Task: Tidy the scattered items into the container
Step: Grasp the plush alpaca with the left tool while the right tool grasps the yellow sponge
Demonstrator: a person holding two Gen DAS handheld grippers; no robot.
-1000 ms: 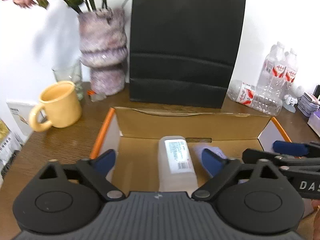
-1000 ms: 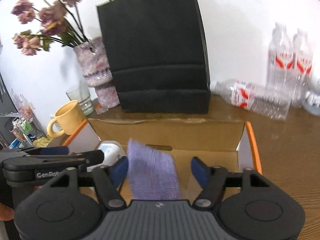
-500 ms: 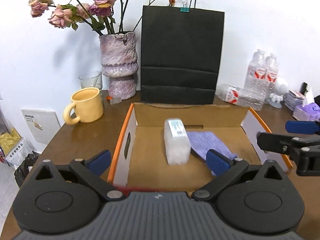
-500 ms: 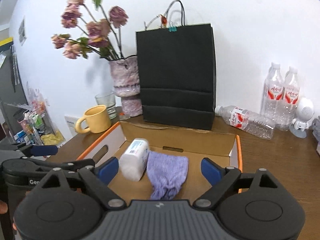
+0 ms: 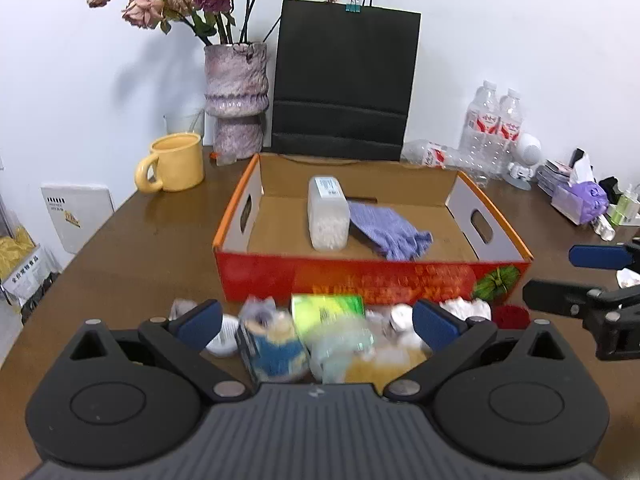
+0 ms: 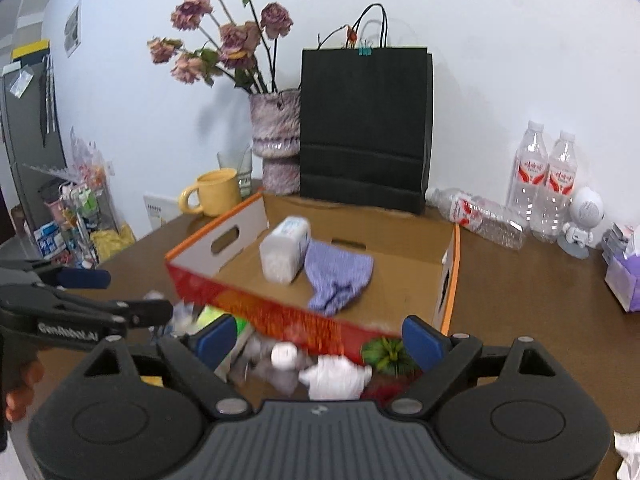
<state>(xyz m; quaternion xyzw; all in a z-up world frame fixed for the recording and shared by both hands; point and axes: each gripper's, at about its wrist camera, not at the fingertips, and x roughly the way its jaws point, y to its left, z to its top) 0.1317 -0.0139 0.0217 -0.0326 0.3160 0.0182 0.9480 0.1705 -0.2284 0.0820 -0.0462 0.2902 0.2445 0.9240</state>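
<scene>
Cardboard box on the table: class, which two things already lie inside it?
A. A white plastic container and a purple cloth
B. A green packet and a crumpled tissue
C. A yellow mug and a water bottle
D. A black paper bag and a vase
A: inside the cardboard box lie the white plastic container and, against its right side, the purple cloth.
</scene>
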